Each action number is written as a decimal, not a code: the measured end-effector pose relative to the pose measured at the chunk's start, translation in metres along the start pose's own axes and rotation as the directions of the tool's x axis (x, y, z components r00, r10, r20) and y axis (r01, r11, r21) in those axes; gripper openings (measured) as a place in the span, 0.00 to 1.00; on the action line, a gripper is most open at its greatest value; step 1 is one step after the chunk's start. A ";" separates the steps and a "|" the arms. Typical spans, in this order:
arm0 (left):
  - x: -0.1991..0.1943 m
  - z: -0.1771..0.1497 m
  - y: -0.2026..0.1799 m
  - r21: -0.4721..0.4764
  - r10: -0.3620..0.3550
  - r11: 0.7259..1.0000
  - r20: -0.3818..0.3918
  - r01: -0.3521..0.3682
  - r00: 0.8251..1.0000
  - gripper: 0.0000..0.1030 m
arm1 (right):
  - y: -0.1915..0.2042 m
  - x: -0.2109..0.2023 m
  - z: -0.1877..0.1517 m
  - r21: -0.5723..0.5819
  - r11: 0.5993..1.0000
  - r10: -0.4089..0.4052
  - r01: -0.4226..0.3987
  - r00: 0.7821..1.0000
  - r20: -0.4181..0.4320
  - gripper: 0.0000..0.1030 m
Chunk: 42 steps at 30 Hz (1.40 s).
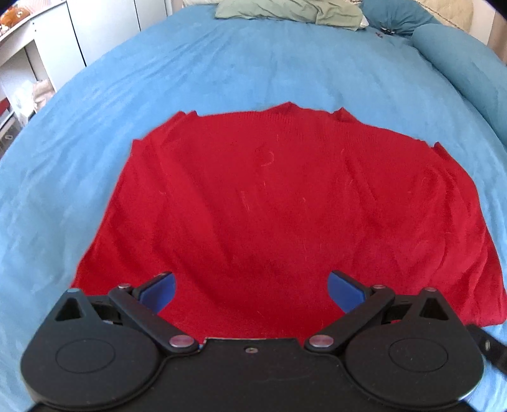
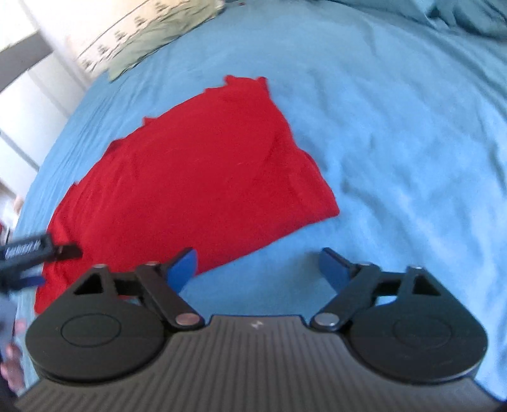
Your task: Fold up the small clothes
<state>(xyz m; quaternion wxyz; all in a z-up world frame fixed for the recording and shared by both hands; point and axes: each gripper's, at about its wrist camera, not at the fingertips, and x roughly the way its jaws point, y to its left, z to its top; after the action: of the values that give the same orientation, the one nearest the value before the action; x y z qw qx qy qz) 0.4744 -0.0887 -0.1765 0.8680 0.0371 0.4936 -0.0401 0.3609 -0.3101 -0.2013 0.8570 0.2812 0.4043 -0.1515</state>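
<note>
A red knitted garment [image 1: 279, 202] lies folded flat on the blue bedsheet [image 1: 158, 82]. In the left wrist view my left gripper [image 1: 252, 290] is open and empty, its blue pads spread over the garment's near edge. In the right wrist view the same garment [image 2: 190, 177] lies ahead and to the left. My right gripper [image 2: 258, 266] is open and empty, just off the garment's near right edge, over the bedsheet [image 2: 396, 142]. The left gripper's body [image 2: 35, 250] shows at the left edge of that view, over the garment's left end.
Green pillows [image 1: 285, 11] and blue cushions [image 1: 459, 57] lie at the head of the bed. White cupboards and shelves [image 1: 41, 47] stand beside the bed on the left. A patterned pillow [image 2: 142, 35] lies at the bed's far edge in the right wrist view.
</note>
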 end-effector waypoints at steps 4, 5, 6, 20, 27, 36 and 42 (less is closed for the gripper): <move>0.016 0.005 0.003 -0.019 -0.034 0.999 -0.016 0.033 0.999 1.00 | -0.009 0.014 0.021 0.018 1.000 0.007 -0.008 0.998 0.060 0.84; 0.021 0.008 0.003 -0.016 -0.036 0.999 -0.022 0.036 0.999 1.00 | -0.012 0.017 0.026 0.024 1.000 0.015 -0.016 0.998 0.065 0.83; 0.025 0.011 0.003 -0.011 -0.037 0.999 -0.025 0.037 0.999 1.00 | -0.014 0.021 0.032 0.025 0.999 0.024 -0.026 0.997 0.067 0.82; 0.056 0.048 0.006 0.015 -0.014 1.000 0.003 0.014 1.000 1.00 | -0.006 0.073 0.093 -0.106 0.983 0.148 -0.150 0.989 -0.026 0.61; 0.071 0.047 0.001 0.063 0.007 0.998 -0.028 -0.005 1.000 1.00 | 0.015 0.053 0.099 -0.178 0.973 0.151 -0.149 0.989 -0.001 0.30; 0.044 0.063 0.031 0.082 0.006 0.997 -0.031 -0.003 0.999 1.00 | 0.140 0.011 0.121 -0.286 0.898 0.349 -0.335 0.937 -0.001 0.29; 0.013 0.054 0.109 0.018 0.048 0.999 -0.044 -0.048 0.998 1.00 | 0.254 0.024 0.077 -0.405 0.792 0.441 -0.456 0.887 -0.138 0.28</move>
<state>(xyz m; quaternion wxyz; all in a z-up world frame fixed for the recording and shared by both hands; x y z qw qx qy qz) 0.5387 0.0140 -0.1577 0.8573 0.0571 0.5112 -0.0226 0.5463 -0.1554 -0.0889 0.9012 0.1774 0.3646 0.1531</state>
